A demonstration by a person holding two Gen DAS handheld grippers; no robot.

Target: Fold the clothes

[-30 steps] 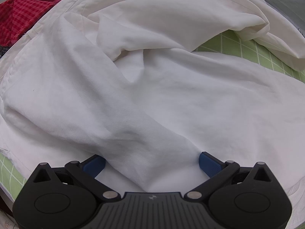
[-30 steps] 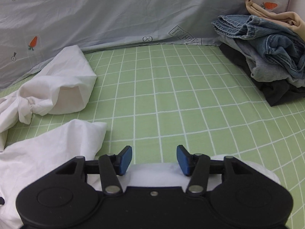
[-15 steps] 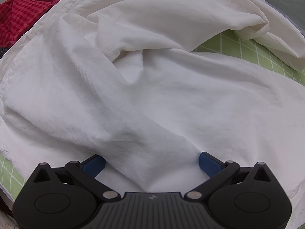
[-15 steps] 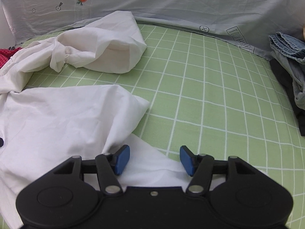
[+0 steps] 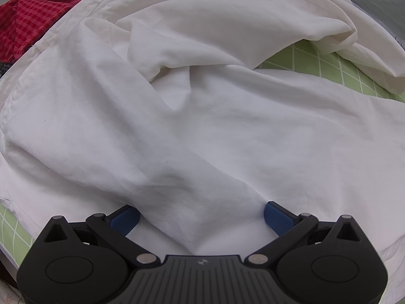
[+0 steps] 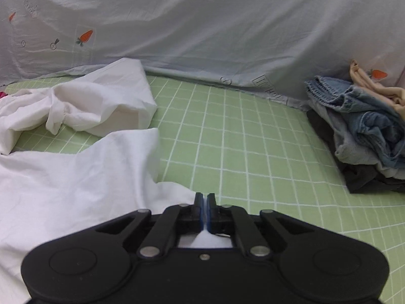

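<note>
A large white garment (image 5: 202, 116) lies crumpled on the green checked sheet (image 5: 329, 68) and fills the left wrist view. My left gripper (image 5: 201, 215) is open, its blue pads (image 5: 274, 216) spread wide on either side of a thick fold of the white cloth. In the right wrist view the same white garment (image 6: 76, 182) spreads across the left half. My right gripper (image 6: 205, 202) is shut on the garment's near edge, with white cloth showing between and behind the fingers.
A red checked garment (image 5: 27, 22) lies at the far left. A pile of jeans and dark clothes (image 6: 367, 136) sits at the right. A grey sheet with carrot prints (image 6: 202, 25) rises behind the green sheet (image 6: 253, 152).
My right gripper has closed from open onto the white garment's edge, and its view has swung back to the right. My left gripper has stayed open over the fold.
</note>
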